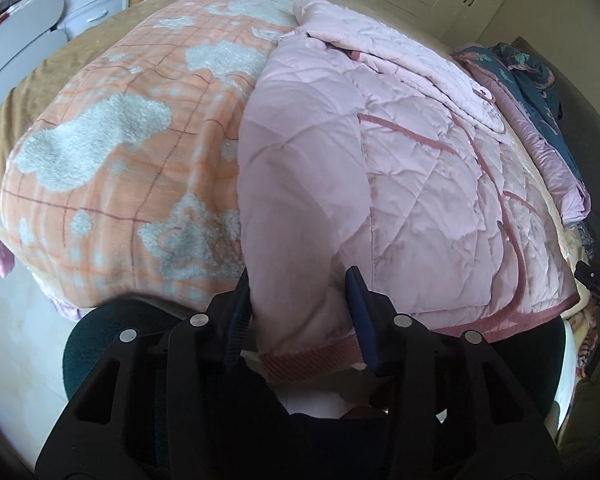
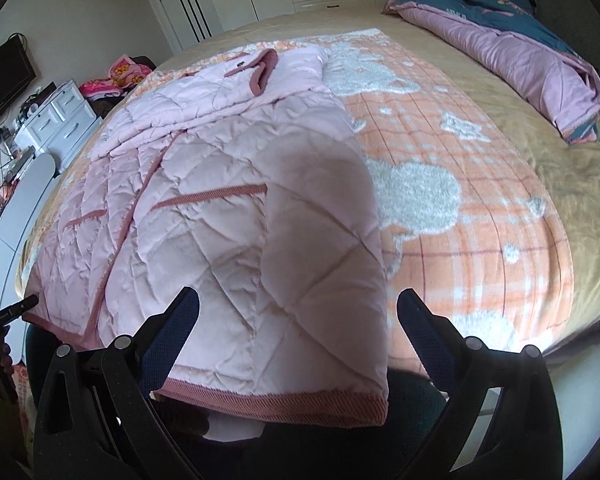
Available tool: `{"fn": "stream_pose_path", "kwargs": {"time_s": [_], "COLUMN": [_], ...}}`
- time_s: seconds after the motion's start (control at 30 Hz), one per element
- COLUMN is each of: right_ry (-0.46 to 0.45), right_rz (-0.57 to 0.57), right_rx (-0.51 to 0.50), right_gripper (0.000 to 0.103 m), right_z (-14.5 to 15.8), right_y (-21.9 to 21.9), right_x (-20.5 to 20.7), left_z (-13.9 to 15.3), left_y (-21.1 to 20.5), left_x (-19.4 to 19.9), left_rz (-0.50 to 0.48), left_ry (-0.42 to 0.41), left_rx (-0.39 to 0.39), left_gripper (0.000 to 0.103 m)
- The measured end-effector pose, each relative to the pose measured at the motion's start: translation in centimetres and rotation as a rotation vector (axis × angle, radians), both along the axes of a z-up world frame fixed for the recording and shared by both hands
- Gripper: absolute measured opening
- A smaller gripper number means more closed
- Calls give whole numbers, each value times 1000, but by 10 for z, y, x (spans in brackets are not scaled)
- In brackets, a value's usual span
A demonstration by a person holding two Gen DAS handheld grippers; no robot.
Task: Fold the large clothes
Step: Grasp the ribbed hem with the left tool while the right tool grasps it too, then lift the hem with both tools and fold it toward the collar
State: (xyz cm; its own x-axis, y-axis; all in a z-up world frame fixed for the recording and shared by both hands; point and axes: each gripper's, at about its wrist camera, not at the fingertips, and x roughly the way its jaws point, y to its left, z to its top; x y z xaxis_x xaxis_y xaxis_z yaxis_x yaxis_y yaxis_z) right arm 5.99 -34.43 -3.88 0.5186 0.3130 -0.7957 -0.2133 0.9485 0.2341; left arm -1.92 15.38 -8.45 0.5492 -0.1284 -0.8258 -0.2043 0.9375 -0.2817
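Pink jacket laid at the bed's near edge. Its hem is straddled by the left gripper, grip not discernible, and by the released right gripper. Grasping step; closure is required next.

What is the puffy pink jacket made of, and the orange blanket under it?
The pink jacket looks like smooth, slightly shiny woven fabric over soft padding: diamond stitching makes it puff, and its darker pink hem looks ribbed knit. The orange blanket seems fuzzy fleece or plush, with woolly pale patches that stand up. The exact fibres can't be told.
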Motion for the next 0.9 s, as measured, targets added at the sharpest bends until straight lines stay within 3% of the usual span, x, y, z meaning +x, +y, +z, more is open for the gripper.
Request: {"fn": "stream_pose_path", "kwargs": {"time_s": [0.3,0.5,0.63,0.67,0.7,0.8,0.9], "right_ry": [90,176,179,176,172,143,96], "right_rz": [-32,-7,20,24,32,23,29], "right_rx": [36,174,242,265,293,309,313], "right_gripper": [99,99,98,94,82,73,50], "right_z": [-27,-48,-52,-52,-51,-50,-42], "right_y": [-23,-16,-1,3,7,14,16], "right_x": [-11,-12,-12,-12,-11,-6,-5], "left_z": [-8,-11,-12,-13,-13,-10,-4], "left_y": [-14,-14,-12,-12,-12,-12,-14], "left_x": [14,19,19,18,18,16,15], "left_rz": [-30,-23,-14,-12,-10,5,3], "left_ry": [11,11,9,8,7,2,-13], "left_rx": [25,19,3,0,-1,1,18], "left_gripper": [42,47,48,48,48,47,35]}}
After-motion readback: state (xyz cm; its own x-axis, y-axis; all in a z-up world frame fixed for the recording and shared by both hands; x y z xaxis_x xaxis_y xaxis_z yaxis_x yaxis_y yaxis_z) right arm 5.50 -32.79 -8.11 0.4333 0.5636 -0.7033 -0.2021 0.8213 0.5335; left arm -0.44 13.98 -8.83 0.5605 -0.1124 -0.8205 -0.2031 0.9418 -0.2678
